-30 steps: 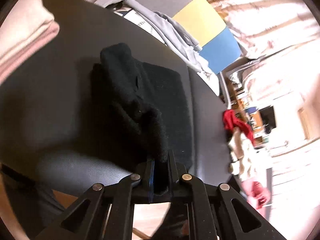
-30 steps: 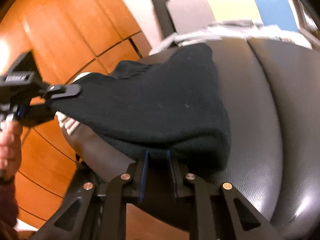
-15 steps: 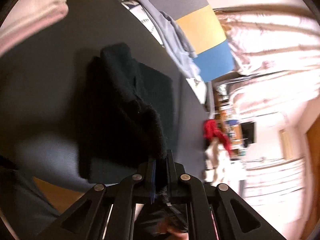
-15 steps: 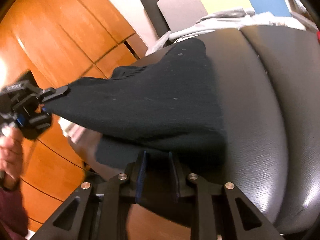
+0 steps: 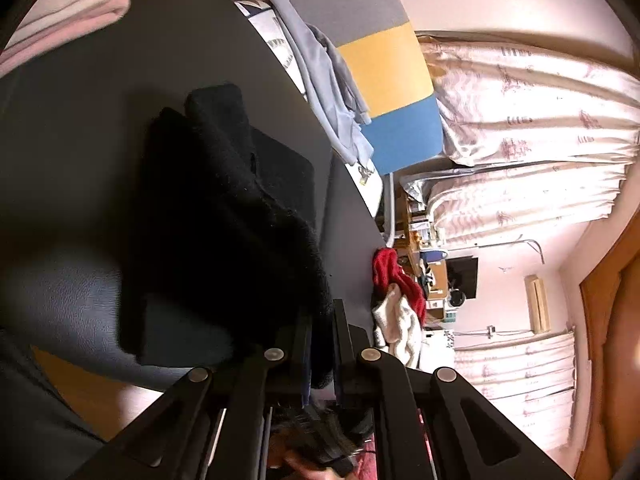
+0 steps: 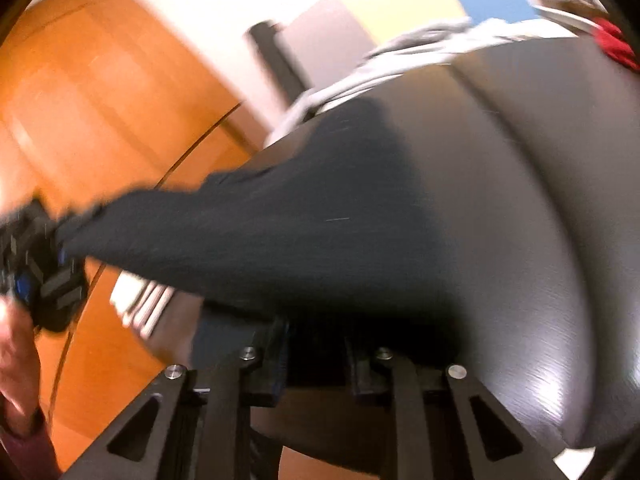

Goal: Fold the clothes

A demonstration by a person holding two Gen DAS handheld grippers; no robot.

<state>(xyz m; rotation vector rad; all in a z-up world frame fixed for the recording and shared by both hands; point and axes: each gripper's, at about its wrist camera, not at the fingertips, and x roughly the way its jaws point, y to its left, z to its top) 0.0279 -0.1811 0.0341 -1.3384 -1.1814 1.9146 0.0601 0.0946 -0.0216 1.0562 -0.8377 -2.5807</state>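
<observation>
Each gripper pinches one near corner of the black cloth so it hangs stretched, ready to fold. The left gripper is clamped tight on it; the right gripper is closing on it. The far part lies on the dark seat, near its front edge, with bare seat beyond

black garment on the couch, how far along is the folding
Done: a folded pink and white stack sits at the black leather seat's far end. In hand: the left tool and right tool each pinch an edge of the black garment, half lifted. Left: laying it over and flattening; grey clothes wait behind.
</observation>
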